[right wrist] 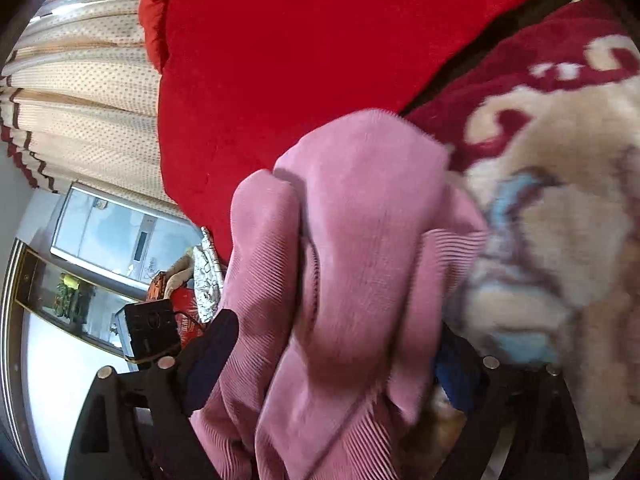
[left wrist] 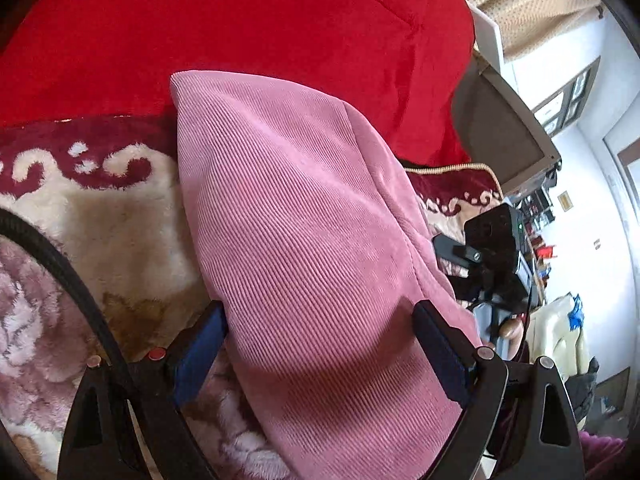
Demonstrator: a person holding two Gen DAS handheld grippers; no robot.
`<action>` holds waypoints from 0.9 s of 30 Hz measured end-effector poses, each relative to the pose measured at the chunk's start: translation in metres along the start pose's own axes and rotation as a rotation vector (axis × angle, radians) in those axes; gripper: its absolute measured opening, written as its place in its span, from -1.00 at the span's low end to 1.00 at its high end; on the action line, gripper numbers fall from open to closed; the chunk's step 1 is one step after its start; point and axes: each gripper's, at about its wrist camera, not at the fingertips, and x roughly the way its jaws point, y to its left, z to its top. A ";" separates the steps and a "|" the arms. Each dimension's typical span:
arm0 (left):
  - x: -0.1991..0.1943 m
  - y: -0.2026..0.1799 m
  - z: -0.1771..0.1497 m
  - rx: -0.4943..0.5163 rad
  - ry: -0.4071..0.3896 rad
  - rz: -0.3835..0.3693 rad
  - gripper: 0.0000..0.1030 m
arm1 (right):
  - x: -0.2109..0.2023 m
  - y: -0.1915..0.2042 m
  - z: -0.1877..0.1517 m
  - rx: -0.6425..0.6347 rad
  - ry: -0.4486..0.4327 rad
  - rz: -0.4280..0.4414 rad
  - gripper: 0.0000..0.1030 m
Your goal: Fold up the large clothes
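A pink corduroy garment lies on a plush patterned blanket. My left gripper stands open, its blue-padded fingers wide on either side of the smooth pink cloth. In the right wrist view the same garment is bunched into thick folds between my right gripper's fingers, which also stand wide apart; the right finger is mostly hidden by cloth. The right gripper shows in the left wrist view at the garment's right edge.
A red quilt lies behind the garment, also in the right wrist view. Dotted curtains hang at the left. A glass cabinet and room clutter lie beyond the bed edge.
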 end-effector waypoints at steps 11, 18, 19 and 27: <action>-0.027 -0.028 -0.010 0.044 -0.100 0.116 -0.07 | 0.006 0.069 -0.019 -0.122 -0.044 -0.061 -0.10; -0.079 -0.060 -0.034 0.101 -0.149 0.156 -0.07 | -0.017 0.132 -0.047 -0.255 -0.056 -0.084 -0.13; -0.090 -0.065 -0.040 0.112 -0.152 0.167 -0.07 | -0.023 0.135 -0.053 -0.260 -0.056 -0.073 -0.13; -0.087 -0.067 -0.088 0.150 -0.110 0.295 -0.02 | -0.029 0.129 -0.113 -0.256 -0.072 -0.058 -0.14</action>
